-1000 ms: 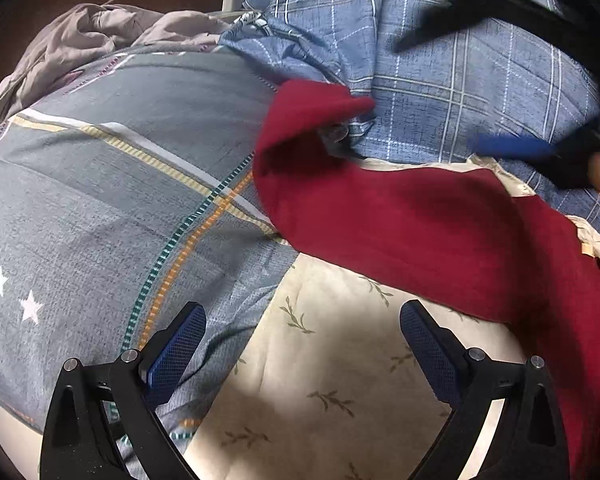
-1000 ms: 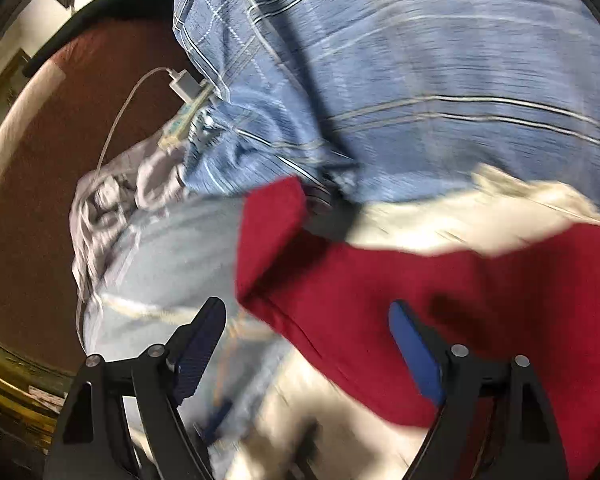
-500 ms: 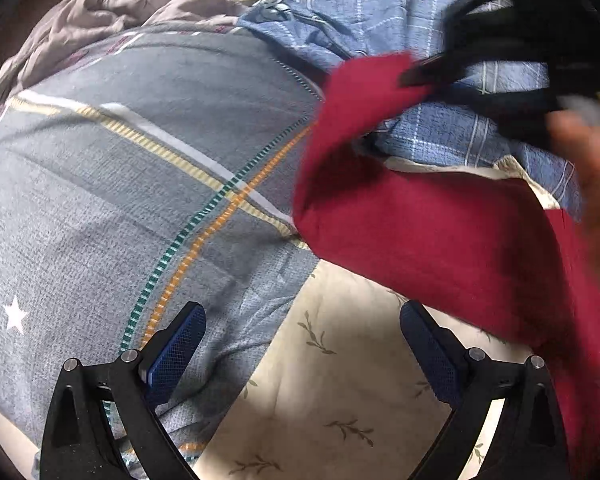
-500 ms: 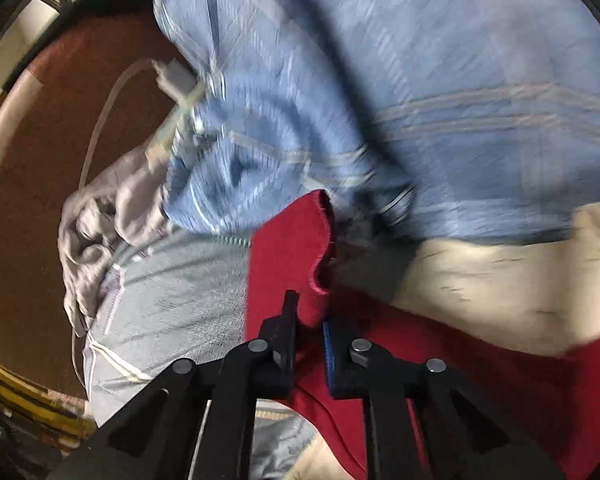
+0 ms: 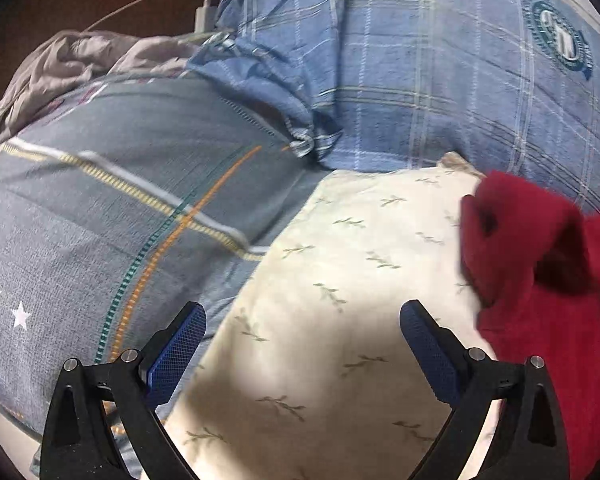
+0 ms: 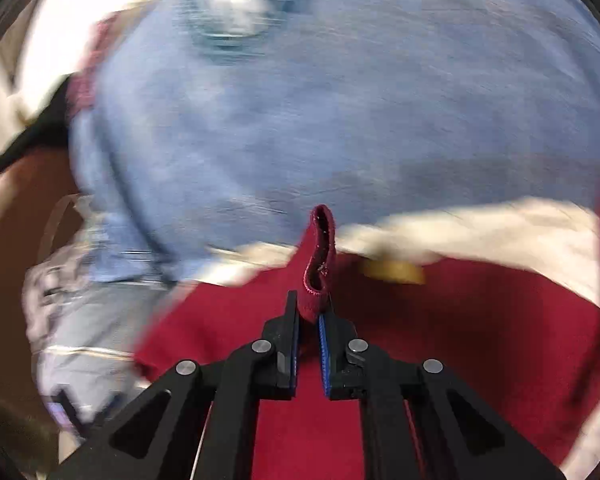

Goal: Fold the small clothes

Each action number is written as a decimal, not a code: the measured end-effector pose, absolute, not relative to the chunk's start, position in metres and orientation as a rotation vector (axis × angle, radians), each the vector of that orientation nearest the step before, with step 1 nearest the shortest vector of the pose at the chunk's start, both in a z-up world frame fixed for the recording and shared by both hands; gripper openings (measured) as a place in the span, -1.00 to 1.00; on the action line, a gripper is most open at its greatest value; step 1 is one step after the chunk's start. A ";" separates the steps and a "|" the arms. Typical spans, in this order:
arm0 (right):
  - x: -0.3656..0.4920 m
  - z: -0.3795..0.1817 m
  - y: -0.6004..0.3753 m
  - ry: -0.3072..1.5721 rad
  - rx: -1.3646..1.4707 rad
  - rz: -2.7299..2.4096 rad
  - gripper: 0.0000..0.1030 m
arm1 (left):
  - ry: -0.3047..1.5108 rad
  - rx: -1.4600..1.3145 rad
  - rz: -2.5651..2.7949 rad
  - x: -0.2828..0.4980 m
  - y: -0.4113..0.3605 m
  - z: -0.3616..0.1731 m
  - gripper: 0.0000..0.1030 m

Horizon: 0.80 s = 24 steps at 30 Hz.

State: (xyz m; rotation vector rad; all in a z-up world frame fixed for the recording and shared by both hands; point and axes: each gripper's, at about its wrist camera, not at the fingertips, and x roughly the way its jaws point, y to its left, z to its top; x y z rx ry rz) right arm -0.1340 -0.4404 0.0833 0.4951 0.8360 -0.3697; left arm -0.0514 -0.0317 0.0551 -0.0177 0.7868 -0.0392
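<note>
Dragged rightward since a second ago, the red garment (image 5: pixel 540 280) now lies bunched at the right edge of the left wrist view, where earlier it stretched across to the middle. The right gripper (image 6: pixel 309 316), which was apart then, is clamped on a folded edge of the red cloth, a loop of hem sticking up just beyond its pads. The left gripper (image 5: pixel 302 320) hangs with its jaws wide apart, nothing between them, over one cream sheet with leaf sprigs (image 5: pixel 340 280). To the left lies one grey striped quilt with two white stars (image 5: pixel 100 220); beyond, one blue checked cloth with a round badge (image 5: pixel 420 80). Far left sit a crumpled grey cloth (image 5: pixel 72 60) and one white charger with its cable (image 5: pixel 202 16).
</note>
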 end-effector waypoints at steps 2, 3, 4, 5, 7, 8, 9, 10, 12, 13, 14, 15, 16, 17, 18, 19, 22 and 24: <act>-0.150 0.070 -0.457 0.852 0.543 -0.408 -0.86 | 0.773 -0.011 -0.059 -0.057 -0.037 0.060 0.90; -0.159 0.066 -0.464 0.847 0.577 -0.407 -0.86 | 0.767 -0.005 -0.066 -0.059 -0.039 0.061 0.90; -0.165 0.066 -0.465 0.831 0.597 -0.403 -0.86 | 0.765 0.006 -0.072 -0.061 -0.042 0.061 0.90; -0.172 0.069 -0.466 0.810 0.604 -0.404 -0.86 | 0.767 0.015 -0.076 -0.061 -0.044 0.061 0.90; -0.184 0.076 -0.468 0.778 0.582 -0.438 -0.86 | 0.778 0.028 -0.081 -0.062 -0.049 0.059 0.90; -0.186 0.076 -0.467 0.776 0.571 -0.461 -0.86 | 0.783 0.028 -0.085 -0.062 -0.051 0.058 0.90; -0.188 0.076 -0.471 0.782 0.566 -0.491 -0.86 | 0.786 0.027 -0.086 -0.061 -0.054 0.058 0.90; -0.193 0.075 -0.476 0.788 0.575 -0.511 -0.86 | 0.792 0.030 -0.088 -0.061 -0.055 0.057 0.90; -0.200 0.073 -0.486 0.785 0.603 -0.527 -0.86 | 0.804 0.035 -0.088 -0.057 -0.058 0.055 0.90; -0.207 0.070 -0.492 0.794 0.612 -0.517 -0.74 | 0.807 0.035 -0.086 -0.056 -0.059 0.055 0.90; -0.207 0.065 -0.496 0.818 0.620 -0.510 -0.72 | 0.808 0.034 -0.086 -0.056 -0.059 0.055 0.90; -0.205 0.059 -0.499 0.860 0.623 -0.515 -0.61 | 0.808 0.032 -0.089 -0.056 -0.060 0.055 0.90; -0.206 0.056 -0.498 0.895 0.607 -0.538 -0.23 | 0.807 0.029 -0.092 -0.056 -0.060 0.056 0.90; -0.209 0.059 -0.496 0.908 0.568 -0.576 -0.09 | 0.807 0.027 -0.093 -0.055 -0.060 0.056 0.90; -0.213 0.065 -0.490 0.881 0.526 -0.611 -0.05 | 0.807 0.027 -0.091 -0.056 -0.060 0.056 0.90; -0.217 0.074 -0.482 0.845 0.490 -0.625 -0.04 | 0.809 0.029 -0.091 -0.055 -0.059 0.055 0.90; -0.211 0.090 -0.452 0.781 0.493 -0.496 0.10 | 0.810 0.032 -0.090 -0.055 -0.060 0.053 0.90; -0.179 0.077 -0.418 0.842 0.548 -0.274 0.09 | 0.806 0.032 -0.092 -0.055 -0.060 0.054 0.90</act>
